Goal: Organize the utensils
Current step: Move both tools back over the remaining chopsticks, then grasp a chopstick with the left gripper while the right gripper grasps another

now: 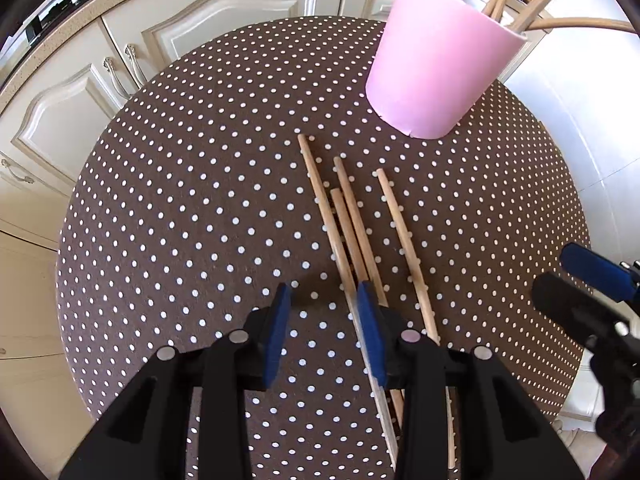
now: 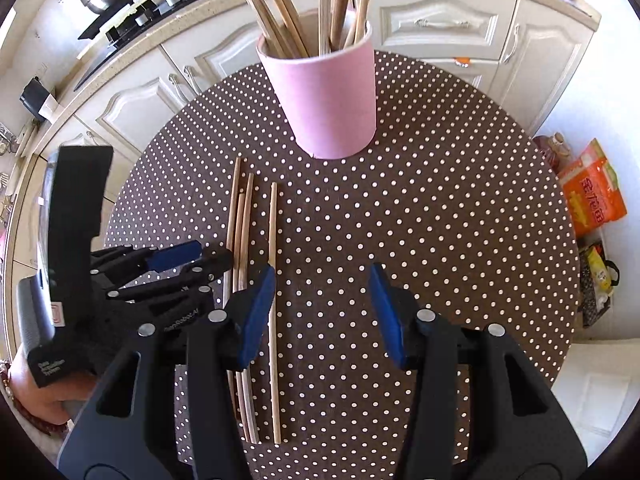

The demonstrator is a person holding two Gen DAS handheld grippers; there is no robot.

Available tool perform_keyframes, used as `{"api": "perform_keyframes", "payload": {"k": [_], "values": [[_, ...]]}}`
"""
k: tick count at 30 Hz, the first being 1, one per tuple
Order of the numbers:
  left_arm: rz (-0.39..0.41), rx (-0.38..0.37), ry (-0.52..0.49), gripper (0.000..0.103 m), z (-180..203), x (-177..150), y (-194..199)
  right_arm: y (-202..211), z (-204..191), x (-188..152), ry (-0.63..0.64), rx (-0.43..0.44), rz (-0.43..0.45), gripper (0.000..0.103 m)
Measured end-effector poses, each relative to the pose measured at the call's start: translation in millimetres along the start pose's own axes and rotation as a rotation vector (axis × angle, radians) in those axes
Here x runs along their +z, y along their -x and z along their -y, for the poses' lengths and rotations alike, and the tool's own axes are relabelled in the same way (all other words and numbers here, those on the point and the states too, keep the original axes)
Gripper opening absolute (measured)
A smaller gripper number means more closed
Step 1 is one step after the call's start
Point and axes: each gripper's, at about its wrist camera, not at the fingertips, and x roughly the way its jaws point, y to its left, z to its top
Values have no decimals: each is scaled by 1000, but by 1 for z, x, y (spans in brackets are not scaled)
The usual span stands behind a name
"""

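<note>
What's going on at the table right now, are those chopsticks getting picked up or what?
A person is sorting chopsticks into the pink cup, which already holds several. Four loose chopsticks lie side by side on the polka-dot table. The left hand-held gripper is open and low over the leftmost of them, nothing gripped yet. The right hand-held gripper is open too, hovering above the table just beside the rightmost chopstick.

Both fisheye views are brightly and evenly lit by daylight. The floor right of the table (image 2: 440, 208) is washed out to near white. A soft shadow lies just ahead of the left gripper (image 1: 324, 300). Its right finger pad (image 1: 370, 328) looks slightly blurred. Straight cabinet lines (image 1: 80, 92) bow strongly toward the edges, and dark vignetting fills the corners.
</note>
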Motion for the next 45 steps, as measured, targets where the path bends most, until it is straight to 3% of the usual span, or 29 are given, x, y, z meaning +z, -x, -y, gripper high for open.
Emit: {"api": "perform_keyframes", "payload": {"k": [9,14,18,19,21,28,37,45], "values": [[-22,76,-52,34,12,23,-6,-17,2,1,-22,28,-60,48],[-21,89,-38,13,6,27,-5,-26,-3,5,-18,54,-87,48],[-35,38,-17,6,-9,30,-7,-41,-13,8,11,74,-124,47],[-40,28,-18,6,-11,30,-6,-45,-17,9,23,79,-134,47],[-44,13,-8,6,-14,28,-5,-51,-22,10,45,82,-151,34],[-61,-15,9,6,-22,22,-6,-68,-44,16,103,63,-187,32],[-103,-18,38,7,-22,30,-11,-88,-75,27,183,-24,-230,17],[-83,-7,14,6,-24,33,-18,-91,-84,27,186,-24,-247,7]]}}
